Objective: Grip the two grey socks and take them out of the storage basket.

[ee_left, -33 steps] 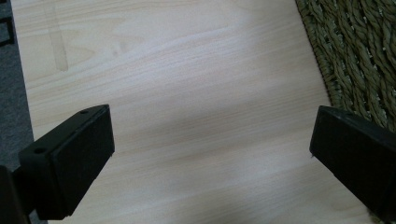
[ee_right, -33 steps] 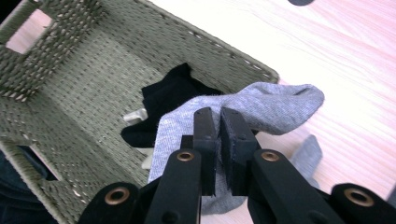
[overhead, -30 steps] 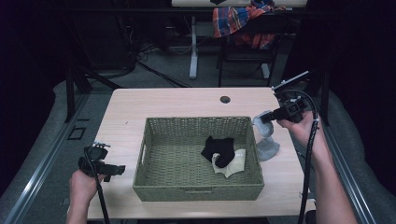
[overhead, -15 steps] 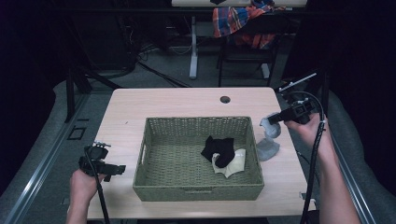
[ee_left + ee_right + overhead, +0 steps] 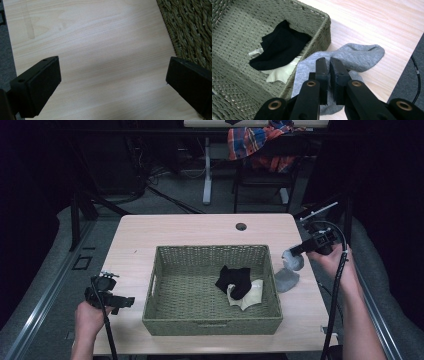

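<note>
A grey sock hangs from my right gripper, which is shut on its upper part just right of the woven basket; the sock's lower end rests on the table. Inside the basket lie a black sock and a cream one under it. My left gripper is open over bare tabletop at the basket's left, with nothing between its jaws.
The wooden table has a round cable hole at its far edge. A chair with a plaid cloth stands beyond the table. Cables trail from both grippers toward the near edge.
My right gripper has drawn right and slightly toward me with the grey sock, stretching it upward. The left gripper has stayed put.
</note>
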Tool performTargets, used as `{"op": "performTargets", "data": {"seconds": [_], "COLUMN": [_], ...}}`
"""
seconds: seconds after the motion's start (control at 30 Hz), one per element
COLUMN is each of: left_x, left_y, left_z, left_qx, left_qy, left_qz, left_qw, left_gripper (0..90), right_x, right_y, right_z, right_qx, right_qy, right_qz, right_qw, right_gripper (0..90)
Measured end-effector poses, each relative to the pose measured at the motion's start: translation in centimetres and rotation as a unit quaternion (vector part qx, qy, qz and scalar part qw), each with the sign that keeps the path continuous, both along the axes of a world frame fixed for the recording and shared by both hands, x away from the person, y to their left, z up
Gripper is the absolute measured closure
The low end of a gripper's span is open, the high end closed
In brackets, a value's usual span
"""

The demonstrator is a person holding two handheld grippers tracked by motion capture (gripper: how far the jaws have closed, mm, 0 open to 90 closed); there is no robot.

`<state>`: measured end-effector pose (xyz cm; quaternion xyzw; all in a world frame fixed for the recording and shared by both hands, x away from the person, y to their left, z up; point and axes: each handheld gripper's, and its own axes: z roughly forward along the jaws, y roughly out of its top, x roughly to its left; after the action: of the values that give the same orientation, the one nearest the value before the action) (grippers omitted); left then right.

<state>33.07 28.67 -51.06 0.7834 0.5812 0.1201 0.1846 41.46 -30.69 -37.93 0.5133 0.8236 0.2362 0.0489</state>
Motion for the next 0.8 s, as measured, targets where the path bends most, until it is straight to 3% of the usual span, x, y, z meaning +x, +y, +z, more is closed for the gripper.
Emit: {"op": "performTargets", "data": {"seconds": [0.8], "left_x": [-0.1], "left_y": [0.5], "left_z": [0.1], "left_qx": [0.002], "left_qy": [-0.008], "left_qz": [0.015], "left_qw": [0.9999], "left_gripper": [0.1], "right_x": [1.1], "right_y": [-1.6], "right_z": [-3.2], "right_qx": [-0.01], "right_qy": [0.035], "right_qz": [-0.021], "right_qw": [0.9991], "right_gripper": [85.7]}}
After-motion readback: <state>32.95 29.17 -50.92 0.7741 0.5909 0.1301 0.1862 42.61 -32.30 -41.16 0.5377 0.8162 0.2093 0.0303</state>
